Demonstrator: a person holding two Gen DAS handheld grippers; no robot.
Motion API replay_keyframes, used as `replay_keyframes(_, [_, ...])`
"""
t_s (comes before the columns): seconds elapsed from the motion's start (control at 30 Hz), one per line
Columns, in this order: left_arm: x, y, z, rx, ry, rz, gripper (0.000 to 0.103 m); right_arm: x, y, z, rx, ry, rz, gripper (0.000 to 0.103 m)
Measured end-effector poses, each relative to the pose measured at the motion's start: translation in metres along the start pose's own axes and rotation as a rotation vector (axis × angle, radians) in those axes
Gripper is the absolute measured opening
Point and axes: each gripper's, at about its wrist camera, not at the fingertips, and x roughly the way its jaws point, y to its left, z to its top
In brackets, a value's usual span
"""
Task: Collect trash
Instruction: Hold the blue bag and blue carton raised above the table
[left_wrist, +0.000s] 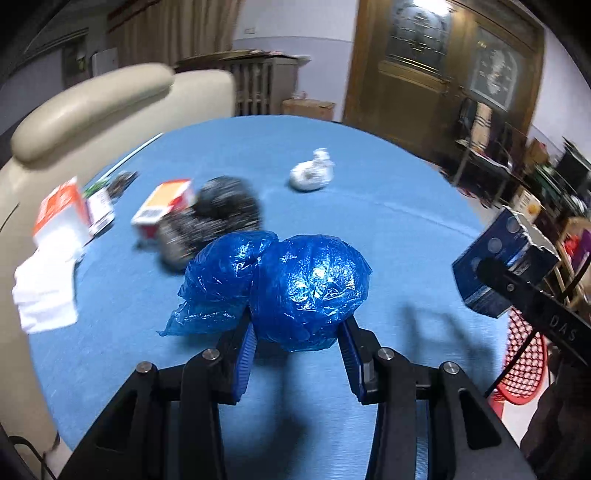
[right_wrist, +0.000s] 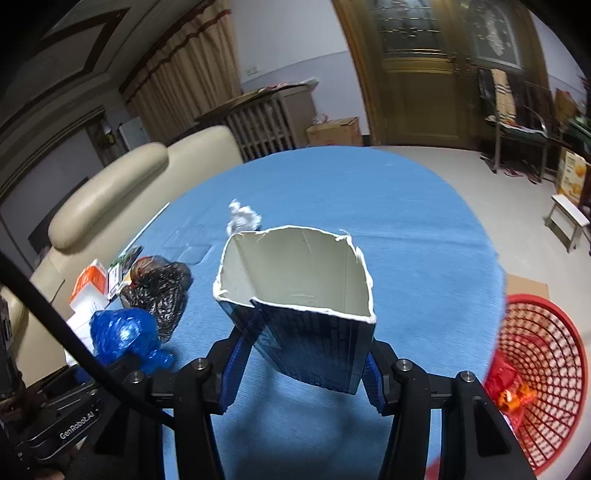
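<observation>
Both tools loaded, lifted over the table.
Left wrist: my left tool pinches a crumpled blue plastic bag, light, soft and slippery, gripped low.
Right wrist: my right tool clamps the torn blue carton, stiff but crushable, at its base; red basket near.

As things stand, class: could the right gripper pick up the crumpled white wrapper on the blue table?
Probably not yet. The right gripper is shut on the torn blue carton, so its jaws are full. The crumpled white wrapper lies apart beyond it on the blue table, with nothing else between them.
</observation>
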Motion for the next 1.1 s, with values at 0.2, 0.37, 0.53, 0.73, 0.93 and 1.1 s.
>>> replay_keyframes(0.2, [-0.006, -0.035, 0.003, 0.059, -0.010, -0.037, 0.044, -0.018, -0.023, 0.000, 0.055, -0.035, -0.012, 0.057])
replay_keyframes(0.37, [-0.006, -0.040, 0.004, 0.064, -0.010, -0.041, 0.044, -0.025, -0.030, 0.001, 0.070, -0.051, -0.017, 0.057])
replay_keyframes(0.53, [-0.007, -0.039, 0.003, 0.058, -0.011, -0.039, 0.044, -0.026, -0.031, 0.000, 0.077, -0.053, -0.020, 0.057])
replay_keyframes(0.73, [-0.007, -0.037, 0.003, 0.055, -0.010, -0.041, 0.044, -0.028, -0.033, -0.001, 0.077, -0.059, -0.023, 0.057])
replay_keyframes(0.93, [-0.007, -0.037, 0.003, 0.055, -0.008, -0.042, 0.044, -0.027, -0.034, -0.001, 0.079, -0.057, -0.028, 0.057])
replay_keyframes(1.1, [-0.006, -0.037, 0.002, 0.053, -0.010, -0.040, 0.044, -0.027, -0.035, -0.001, 0.079, -0.058, -0.029, 0.057])
